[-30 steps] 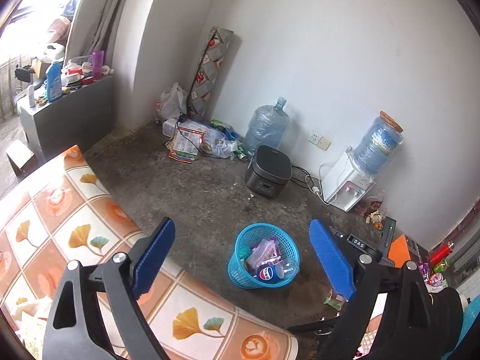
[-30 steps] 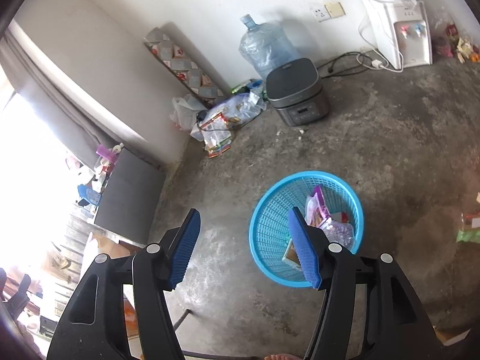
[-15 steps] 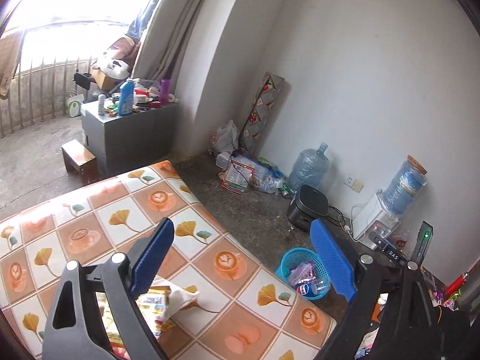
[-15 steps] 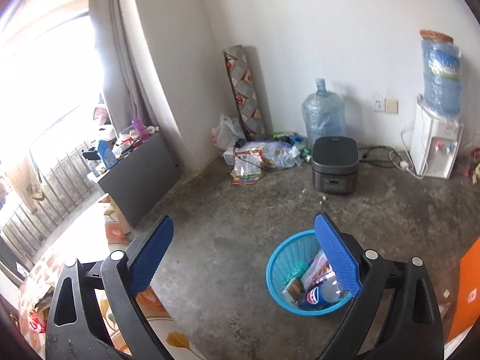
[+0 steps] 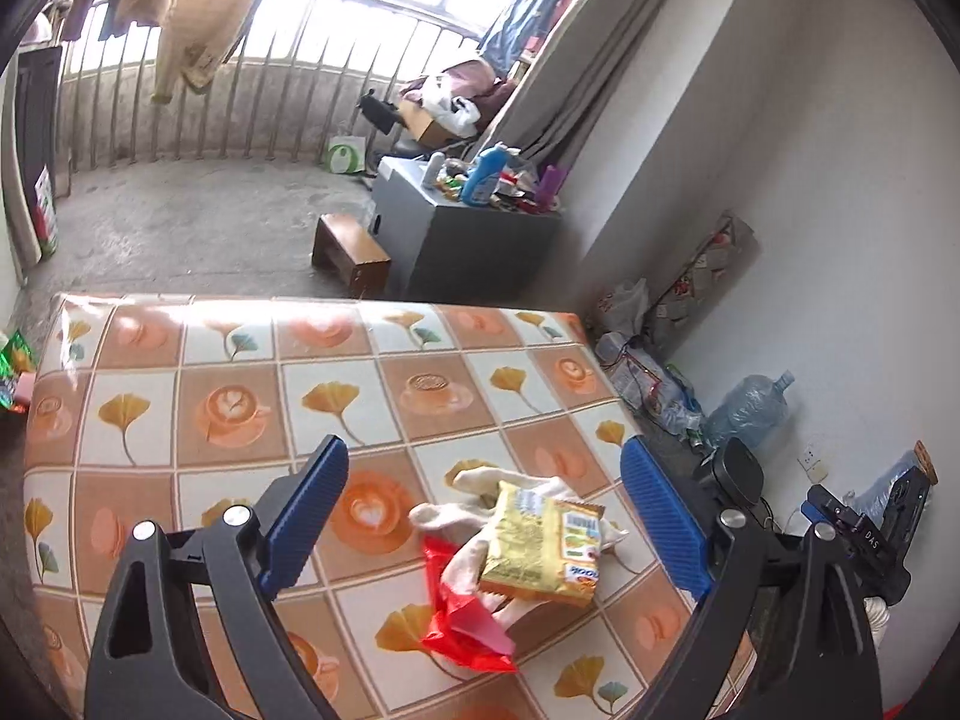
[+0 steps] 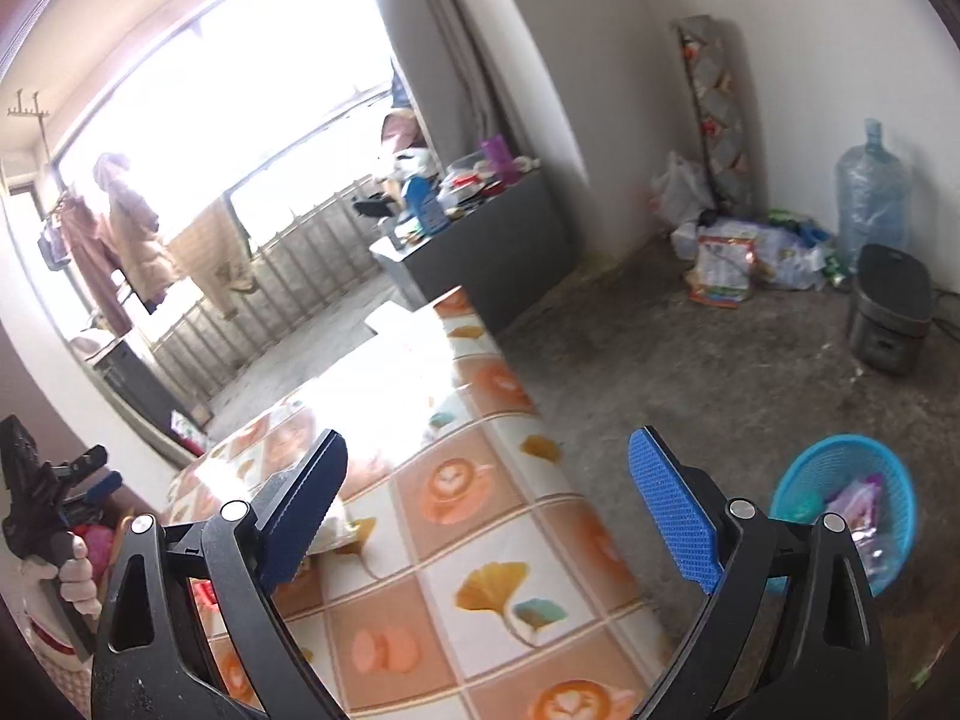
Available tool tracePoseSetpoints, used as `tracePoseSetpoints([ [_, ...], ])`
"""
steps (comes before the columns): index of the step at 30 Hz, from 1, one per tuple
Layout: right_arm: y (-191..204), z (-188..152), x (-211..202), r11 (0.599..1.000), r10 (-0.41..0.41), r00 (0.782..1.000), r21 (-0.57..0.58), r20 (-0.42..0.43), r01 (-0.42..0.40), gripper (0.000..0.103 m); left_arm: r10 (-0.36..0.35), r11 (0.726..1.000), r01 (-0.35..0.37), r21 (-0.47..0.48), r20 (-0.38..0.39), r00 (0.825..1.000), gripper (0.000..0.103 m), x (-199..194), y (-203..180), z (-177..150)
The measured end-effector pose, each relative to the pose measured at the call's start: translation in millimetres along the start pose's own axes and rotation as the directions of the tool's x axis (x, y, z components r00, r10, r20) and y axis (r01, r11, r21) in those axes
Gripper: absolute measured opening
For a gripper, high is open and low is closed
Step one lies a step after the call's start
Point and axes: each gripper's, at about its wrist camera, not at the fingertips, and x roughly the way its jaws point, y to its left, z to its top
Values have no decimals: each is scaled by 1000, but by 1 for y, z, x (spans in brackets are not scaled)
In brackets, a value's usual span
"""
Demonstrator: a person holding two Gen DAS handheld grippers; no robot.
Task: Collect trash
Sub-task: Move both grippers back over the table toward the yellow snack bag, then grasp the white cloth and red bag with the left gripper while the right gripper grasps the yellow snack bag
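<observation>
In the left wrist view my left gripper [image 5: 483, 510] is open and empty above a table with a leaf-and-coffee patterned cloth [image 5: 240, 384]. Between its fingers lie a yellow snack packet [image 5: 540, 546], a red plastic wrapper [image 5: 462, 618] and white crumpled cloth or paper [image 5: 474, 480]. In the right wrist view my right gripper [image 6: 489, 498] is open and empty over the same table [image 6: 480, 540]. The blue trash basket [image 6: 840, 480], holding several wrappers, stands on the floor at the right.
A grey cabinet [image 5: 468, 240] with bottles stands by the wall, a wooden stool [image 5: 351, 255] beside it. A black rice cooker [image 6: 891, 312], a water jug [image 6: 870, 192] and a heap of bags [image 6: 744, 252] lie along the far wall.
Both grippers swung left, away from the basket and toward the table. The trash pile has come between my left gripper's fingers. Both grippers stayed open.
</observation>
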Motion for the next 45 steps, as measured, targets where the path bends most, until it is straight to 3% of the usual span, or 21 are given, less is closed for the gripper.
tracePoseSetpoints([
  [2,23,-3,28,998,63,995,-6,-76,-64,87,19,999,-20,-43,-33,999,87,10,17,-11],
  [5,52,-14,66,991,129,976,-8,-175,-132,78,23,997,-29,-78,-81,996,72,33,33,-24],
  [12,90,-45,135,988,145,921,8,-362,-153,48,-36,998,25,-59,-186,982,37,114,28,-37],
  [16,86,-60,148,987,159,893,46,-421,-154,25,-78,995,60,-77,-258,963,21,148,24,-50],
  [19,82,-62,140,983,179,888,44,-424,-178,21,-134,990,120,-68,-261,956,18,146,13,-62],
  [25,58,-66,114,974,223,867,66,-446,-216,15,-259,965,228,-134,-311,914,16,134,-7,-92],
  [28,45,-75,92,972,232,860,67,-455,-227,15,-315,949,282,-142,-356,880,15,122,-23,-114],
  [30,37,-78,77,975,218,862,61,-457,-214,16,-353,936,318,-152,-396,848,15,112,-32,-128],
  [32,34,-79,65,979,200,868,58,-454,-195,17,-372,928,339,-153,-416,830,15,103,-38,-137],
  [34,27,-75,54,983,185,882,76,-434,-169,23,-369,929,347,-130,-410,834,16,93,-40,-139],
  [37,12,-65,35,969,235,897,163,-374,-185,28,-334,941,330,-76,-359,871,16,76,-40,-130],
  [40,9,-63,26,953,279,895,215,-348,-214,29,-316,946,324,-25,-303,899,16,62,-39,-117],
  [45,11,-81,31,930,332,864,283,-379,-233,29,-367,920,391,21,-298,881,16,58,-59,-112],
])
